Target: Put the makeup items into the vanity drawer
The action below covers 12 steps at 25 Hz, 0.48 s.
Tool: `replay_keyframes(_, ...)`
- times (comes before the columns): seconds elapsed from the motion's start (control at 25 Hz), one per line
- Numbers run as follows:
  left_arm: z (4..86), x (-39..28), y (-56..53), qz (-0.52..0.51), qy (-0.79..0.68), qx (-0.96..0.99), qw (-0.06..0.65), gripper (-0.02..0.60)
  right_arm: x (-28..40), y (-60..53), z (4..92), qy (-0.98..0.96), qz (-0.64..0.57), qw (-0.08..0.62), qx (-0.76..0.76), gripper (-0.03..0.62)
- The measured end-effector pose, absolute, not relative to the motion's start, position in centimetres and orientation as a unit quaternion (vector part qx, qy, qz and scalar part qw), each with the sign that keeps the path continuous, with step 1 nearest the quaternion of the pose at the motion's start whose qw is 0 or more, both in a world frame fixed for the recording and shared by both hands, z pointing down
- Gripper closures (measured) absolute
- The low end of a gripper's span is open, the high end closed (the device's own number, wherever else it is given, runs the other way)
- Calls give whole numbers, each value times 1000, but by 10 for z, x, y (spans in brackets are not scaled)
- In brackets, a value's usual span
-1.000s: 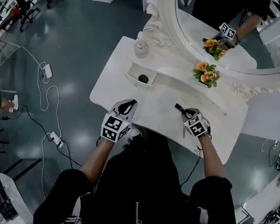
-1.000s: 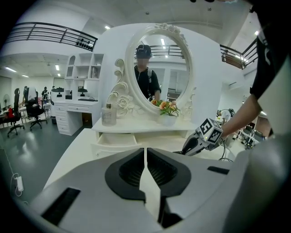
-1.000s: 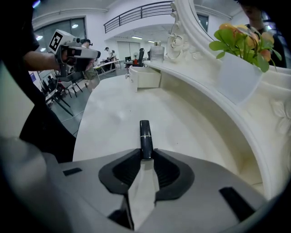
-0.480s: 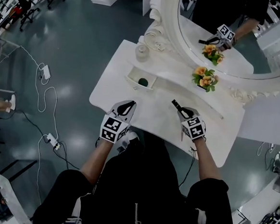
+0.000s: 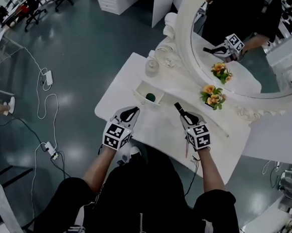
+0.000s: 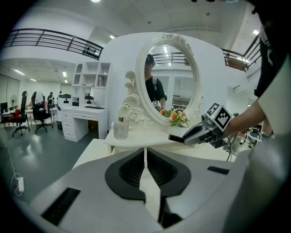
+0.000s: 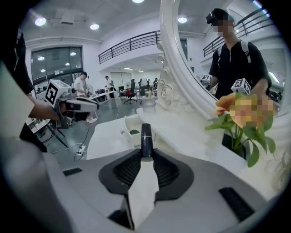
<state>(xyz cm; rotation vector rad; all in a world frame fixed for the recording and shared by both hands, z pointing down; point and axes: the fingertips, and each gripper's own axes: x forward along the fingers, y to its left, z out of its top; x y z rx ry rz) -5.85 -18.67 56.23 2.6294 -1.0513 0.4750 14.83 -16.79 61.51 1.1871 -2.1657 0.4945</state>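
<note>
A white bench (image 5: 155,127) filled the middle of the head view, with a large oval mirror (image 5: 250,71) in a carved white frame standing along its far edge. The person's two forearms reached over the near edge.

The left hand-held gripper (image 5: 132,109) hung over the near left part of the bench. In its own view the left hand-held gripper (image 6: 145,154) had its jaws brought together with nothing between them.

The right hand-held gripper (image 5: 184,114) was over the middle of the bench, to the right of the drawer. In the left gripper view it was raised clear of the bench top. Its own view showed the right hand-held gripper (image 7: 146,157) closed on a dark makeup tube (image 7: 146,139), the pads pressing both sides of the tube's lower end.

A small drawer (image 5: 139,92) stood pulled open from the raised shelf at the back left of the bench. A pot of orange flowers (image 5: 212,96) sat on that shelf against the mirror, right of the drawer. A clear glass bottle (image 5: 151,66) stood at the shelf's left end, beside the mirror frame.

The makeup tube (image 5: 178,107) stuck out past the jaw tips, aimed toward the shelf and near the open drawer but not in it. A small dark green round thing (image 5: 150,96) lay inside the drawer.
</note>
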Motion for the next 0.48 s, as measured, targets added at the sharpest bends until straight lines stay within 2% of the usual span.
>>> replay_keyframes(0.24,560,-70,-197,158,-382,900,140,549,120,-200,600,-832,190,290,433,502)
replay_keyframes(0.48,563,-88,-207,154,-407,888,150,549,85,-225,607,-843,194,302,400,502)
